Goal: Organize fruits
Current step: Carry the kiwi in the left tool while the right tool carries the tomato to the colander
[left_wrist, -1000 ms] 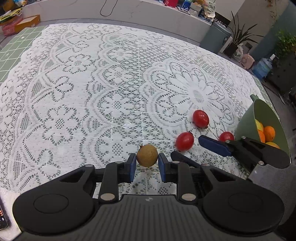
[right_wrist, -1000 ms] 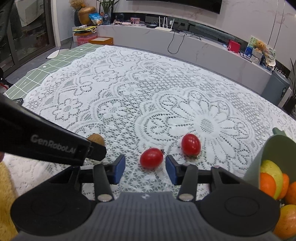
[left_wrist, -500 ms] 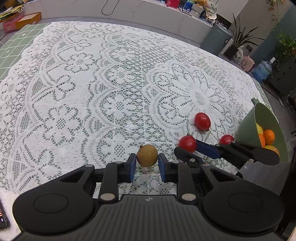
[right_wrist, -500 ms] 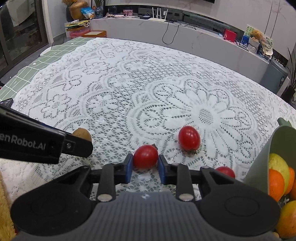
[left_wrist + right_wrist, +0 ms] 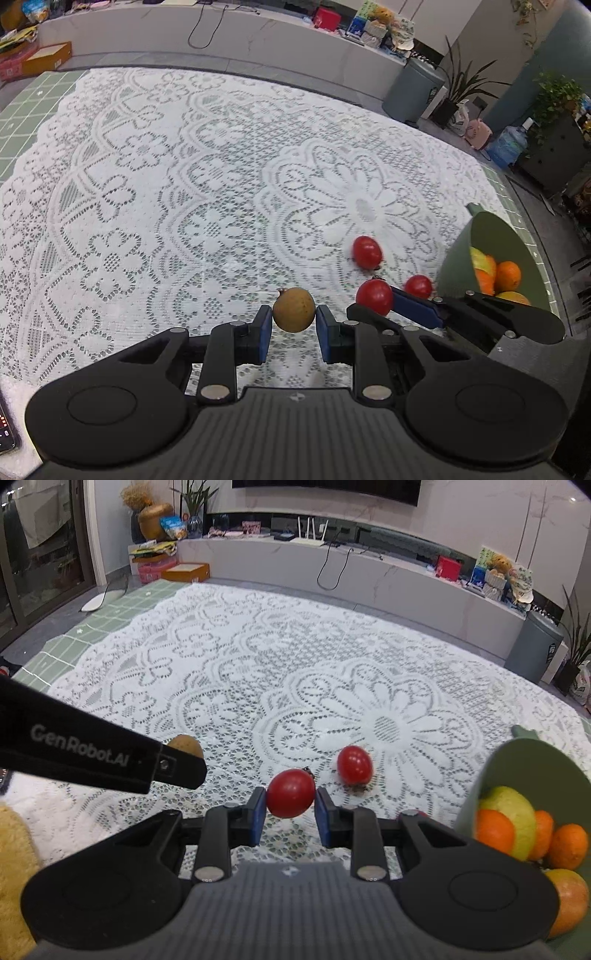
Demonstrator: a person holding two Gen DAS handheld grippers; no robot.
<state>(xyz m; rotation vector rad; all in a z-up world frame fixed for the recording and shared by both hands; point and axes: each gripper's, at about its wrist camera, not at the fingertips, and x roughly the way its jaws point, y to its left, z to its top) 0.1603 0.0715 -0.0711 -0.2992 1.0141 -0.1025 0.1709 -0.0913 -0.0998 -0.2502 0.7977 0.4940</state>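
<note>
From the left wrist, the left gripper [image 5: 294, 325] has its jaws clamped on a small brown fruit [image 5: 294, 309] over the lace tablecloth [image 5: 184, 184]. Right of the jaws, the right gripper [image 5: 373, 301] pinches a red tomato [image 5: 373, 296]; two more tomatoes [image 5: 366, 252] lie beyond.

From the right wrist, the jaws squeeze that tomato. The green bowl [image 5: 524, 760] of oranges [image 5: 495, 830] sits to their right.

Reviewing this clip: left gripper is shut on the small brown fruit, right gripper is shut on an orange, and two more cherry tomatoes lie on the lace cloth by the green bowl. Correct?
One slip: the right gripper is shut on a cherry tomato, not an orange, as the right wrist view shows. The oranges sit in the green bowl. The rest stands: left gripper on the brown fruit, two tomatoes on the lace cloth.
</note>
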